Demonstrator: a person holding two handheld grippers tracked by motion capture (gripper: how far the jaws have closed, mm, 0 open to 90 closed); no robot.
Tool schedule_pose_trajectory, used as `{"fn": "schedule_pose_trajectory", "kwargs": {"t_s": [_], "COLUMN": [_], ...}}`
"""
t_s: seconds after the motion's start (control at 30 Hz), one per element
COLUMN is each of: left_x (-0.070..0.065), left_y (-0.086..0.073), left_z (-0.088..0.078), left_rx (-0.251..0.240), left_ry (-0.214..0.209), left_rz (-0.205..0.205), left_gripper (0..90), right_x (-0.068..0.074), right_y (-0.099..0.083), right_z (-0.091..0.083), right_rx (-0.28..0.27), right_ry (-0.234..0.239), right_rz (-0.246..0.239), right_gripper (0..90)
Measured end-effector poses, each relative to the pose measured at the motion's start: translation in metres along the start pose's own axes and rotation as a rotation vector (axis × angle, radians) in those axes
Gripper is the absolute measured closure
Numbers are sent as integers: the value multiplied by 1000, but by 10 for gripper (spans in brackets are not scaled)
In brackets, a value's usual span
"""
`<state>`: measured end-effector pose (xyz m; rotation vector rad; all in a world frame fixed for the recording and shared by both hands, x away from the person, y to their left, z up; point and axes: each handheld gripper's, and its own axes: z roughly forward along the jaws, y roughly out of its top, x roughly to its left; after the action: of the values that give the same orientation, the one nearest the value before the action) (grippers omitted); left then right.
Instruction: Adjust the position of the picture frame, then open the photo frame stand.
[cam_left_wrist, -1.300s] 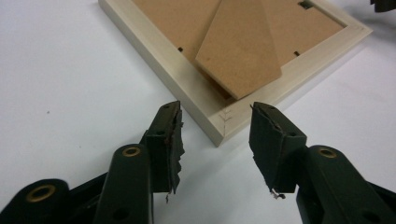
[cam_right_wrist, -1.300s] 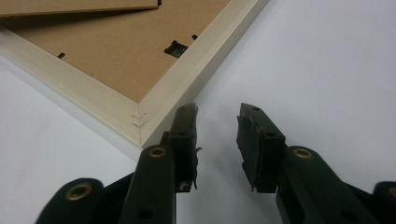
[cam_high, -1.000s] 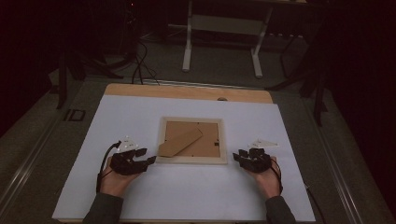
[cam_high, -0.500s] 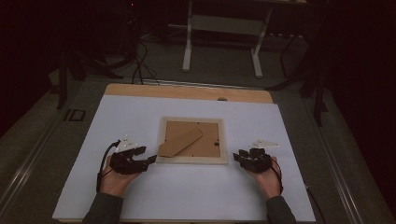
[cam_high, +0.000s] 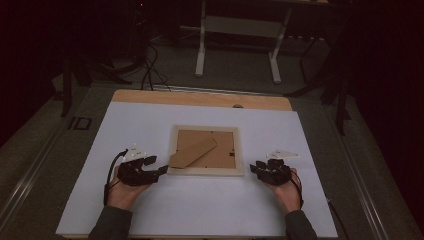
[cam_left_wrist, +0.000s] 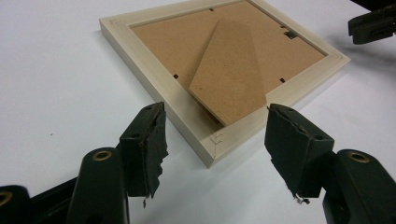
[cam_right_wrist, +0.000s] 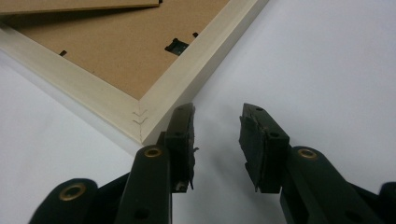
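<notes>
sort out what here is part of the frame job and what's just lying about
In the job: picture frame lying face down, its cardboard stand, left gripper, right gripper.
Lying about: white sheet, table leg frame behind, floor cables.

Two black grippers are showing beside the picture frame (cam_high: 205, 150), each carried in a bare hand with a dark grey sleeve trailing behind it. The left gripper (cam_high: 161, 170), left of the frame, is wearing a pale grey three-cornered plate on top, and a black cable is looping from its back. The right gripper (cam_high: 252, 168), right of the frame, is bearing the same plate. In the gripper views, brass-coloured rivets are glinting in the arms, and the black jaw pads are looking ragged and torn along their edges.
</notes>
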<state>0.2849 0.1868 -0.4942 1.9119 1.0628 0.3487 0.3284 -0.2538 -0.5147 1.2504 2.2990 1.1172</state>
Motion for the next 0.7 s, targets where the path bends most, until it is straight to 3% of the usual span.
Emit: {"fn": "schedule_pose_trajectory", "kwargs": {"t_s": [0.37,0.7], "left_x": [-1,-7], "left_y": [3,16], "left_z": [-1,3], "left_rx": [-11,-13], "left_ry": [1,-20], "left_rz": [-7,0], "left_gripper": [395,369], "right_x": [-3,-3], "right_y": [0,1], "right_z": [-3,-4], "right_rx": [-11,-19], "right_ry": [-1,7], "right_rz": [12,24], "right_gripper": [628,617]}}
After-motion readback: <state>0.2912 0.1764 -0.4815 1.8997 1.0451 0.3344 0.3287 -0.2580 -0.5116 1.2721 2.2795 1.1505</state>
